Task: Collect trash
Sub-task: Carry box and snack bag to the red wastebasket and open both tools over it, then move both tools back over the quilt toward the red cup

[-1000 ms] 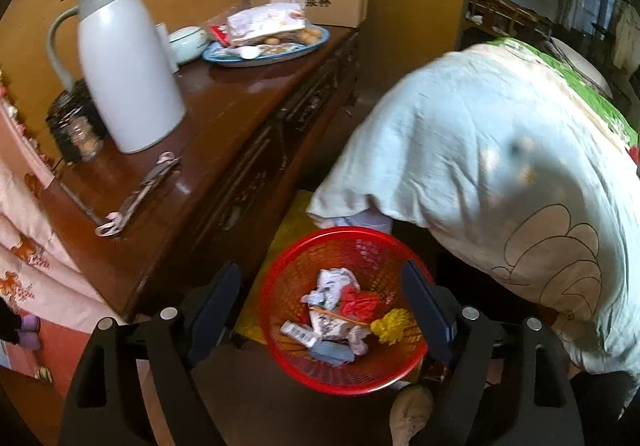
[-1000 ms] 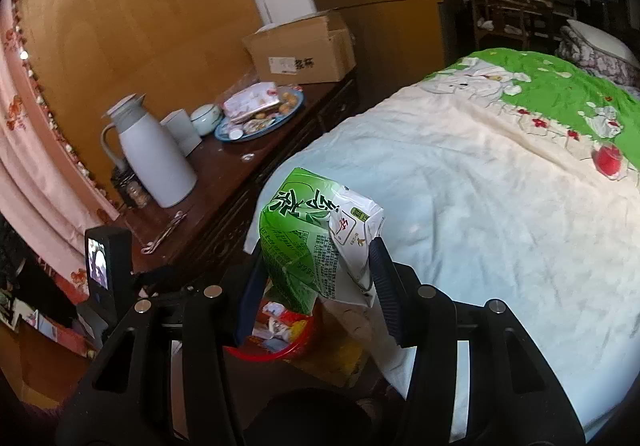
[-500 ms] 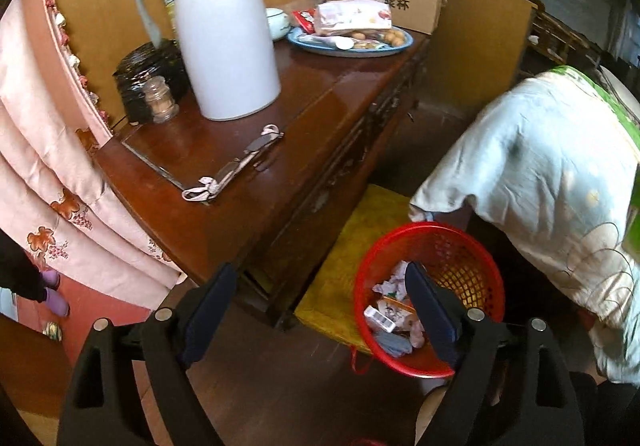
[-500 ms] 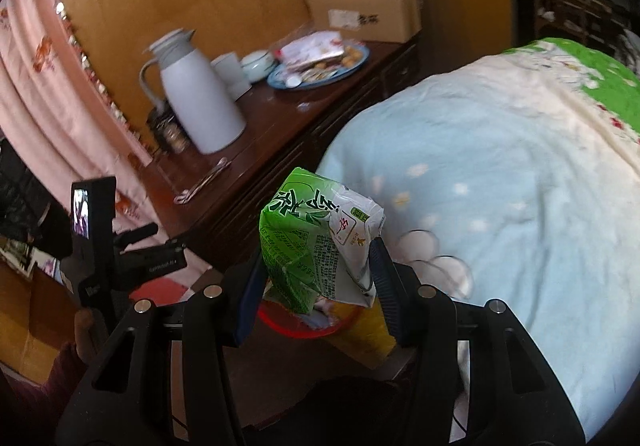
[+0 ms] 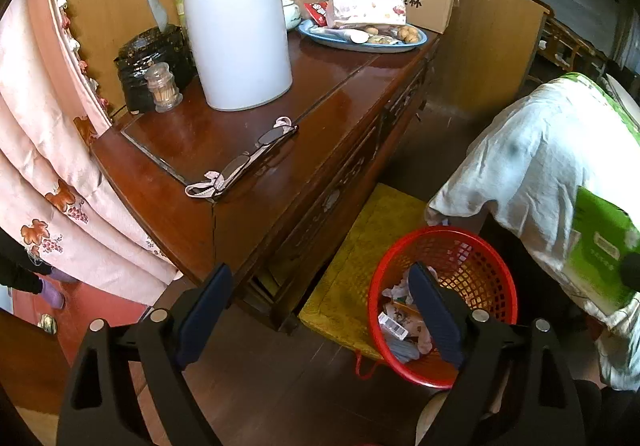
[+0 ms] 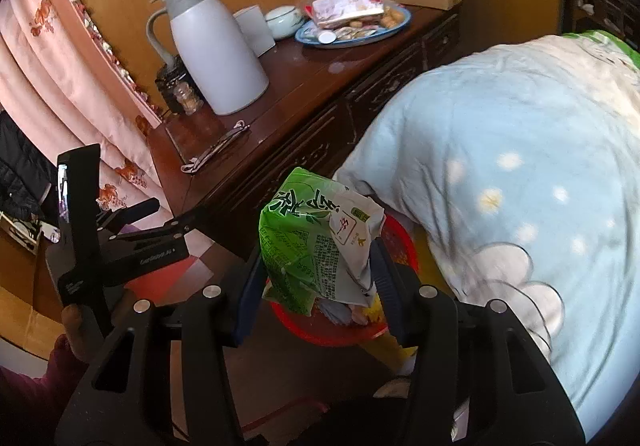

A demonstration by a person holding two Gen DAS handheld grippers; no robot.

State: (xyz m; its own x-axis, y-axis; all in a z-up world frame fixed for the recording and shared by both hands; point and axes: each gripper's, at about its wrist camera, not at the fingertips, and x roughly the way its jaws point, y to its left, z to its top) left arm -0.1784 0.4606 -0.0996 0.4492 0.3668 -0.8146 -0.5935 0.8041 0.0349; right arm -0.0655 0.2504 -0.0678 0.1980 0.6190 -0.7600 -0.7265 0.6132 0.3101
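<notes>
While the right gripper (image 6: pixel 316 270) pinches a crumpled green-and-white plastic snack bag (image 6: pixel 316 242) held upright, the round red mesh plastic basket (image 6: pixel 400 242) sits directly beneath and beyond it on the floor, between the dark wooden surface (image 5: pixel 248 150) at left and the bed's pale quilt (image 6: pixel 520 174) at right. The left gripper (image 5: pixel 320 306) is spread and empty, just left of the basket, leaving the opening unobstructed from above.

Directly below the right gripper (image 6: pixel 316 278) and the crinkled green-and-white snack bag (image 6: pixel 316 242) pinched between its fingers, the round red mesh plastic basket (image 5: pixel 480 258) lies open-topped, part filled with wrappers. To its left the dark carved wooden sideboard (image 6: pixel 304 150) hems the gap; to its right the pale blue quilt (image 6: pixel 520 166) overhangs. The left gripper (image 5: pixel 320 310), fingers spread wide, hangs over bare floor beside the basket's near rim.
</notes>
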